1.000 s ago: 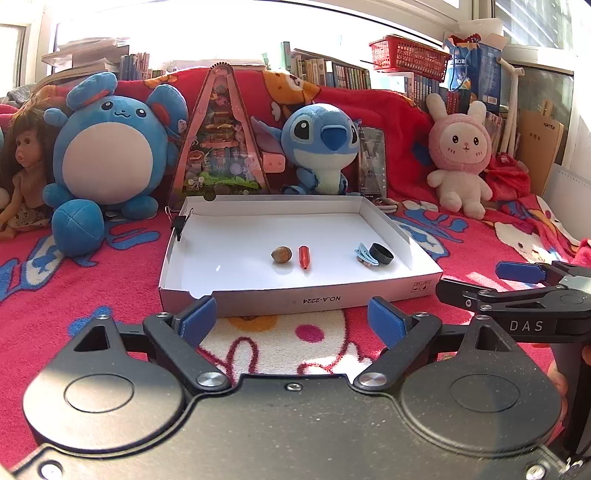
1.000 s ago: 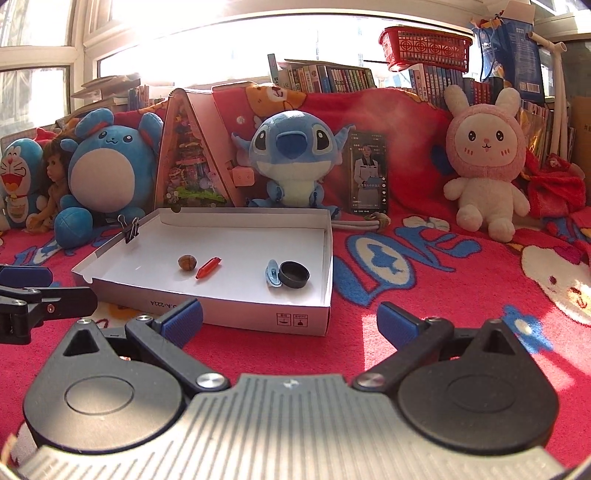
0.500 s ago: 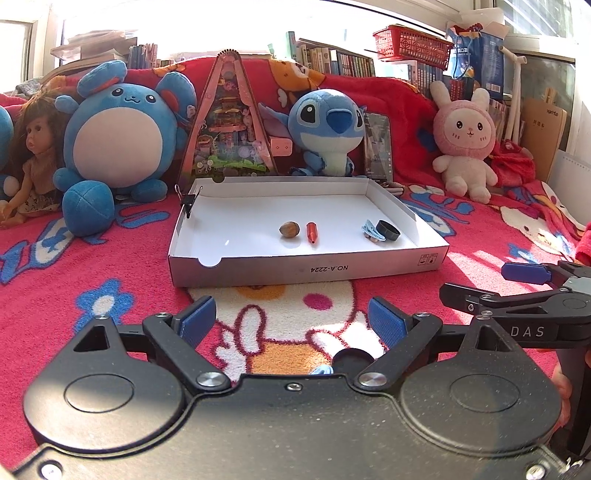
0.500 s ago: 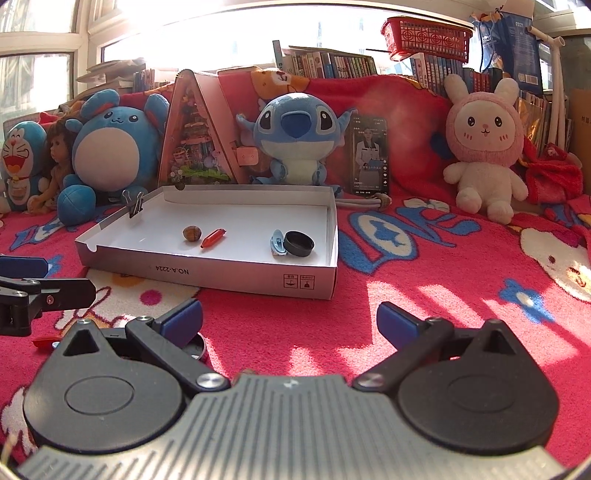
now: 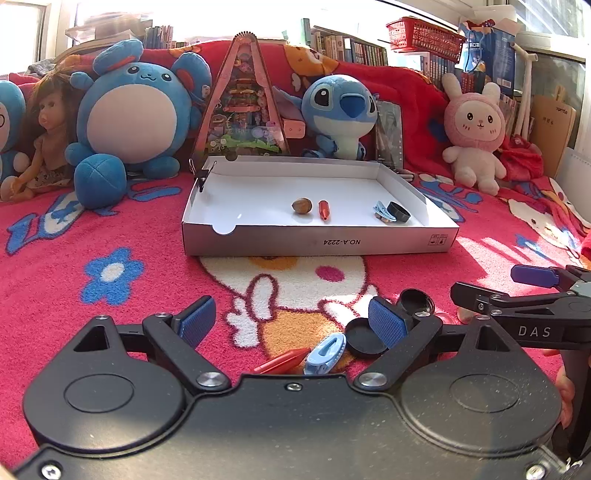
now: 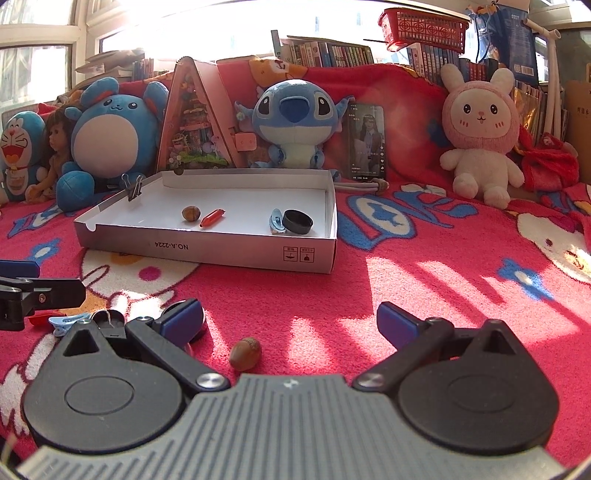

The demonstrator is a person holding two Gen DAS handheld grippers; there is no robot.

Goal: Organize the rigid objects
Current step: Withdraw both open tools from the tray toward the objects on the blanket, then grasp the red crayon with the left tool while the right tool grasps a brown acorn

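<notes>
A white cardboard tray (image 5: 258, 242) (image 6: 221, 251) lies on the red blanket. It holds a nut (image 5: 301, 205), a red crayon (image 5: 324, 209), a blue clip (image 5: 380, 210) and a black cap (image 5: 399, 212). On the blanket below my open, empty left gripper (image 5: 291, 319) lie a red crayon (image 5: 282, 363), a blue clip (image 5: 325, 352) and two black caps (image 5: 364, 336) (image 5: 417, 301). My right gripper (image 6: 290, 319) is open and empty, with an acorn-like nut (image 6: 245, 353) on the blanket between its fingers.
Plush toys (image 5: 133, 110), a doll (image 5: 40, 129), a triangular toy house (image 5: 242, 107) and a phone (image 6: 365, 142) line the back behind the tray. A black binder clip (image 6: 135, 188) sits on the tray's left wall. Books and a red basket (image 6: 424, 27) stand farther back.
Both grippers have pulled back from the tray and lowered. The loose crayon, clip, caps and nut on the blanket have come into view near the fingers.
</notes>
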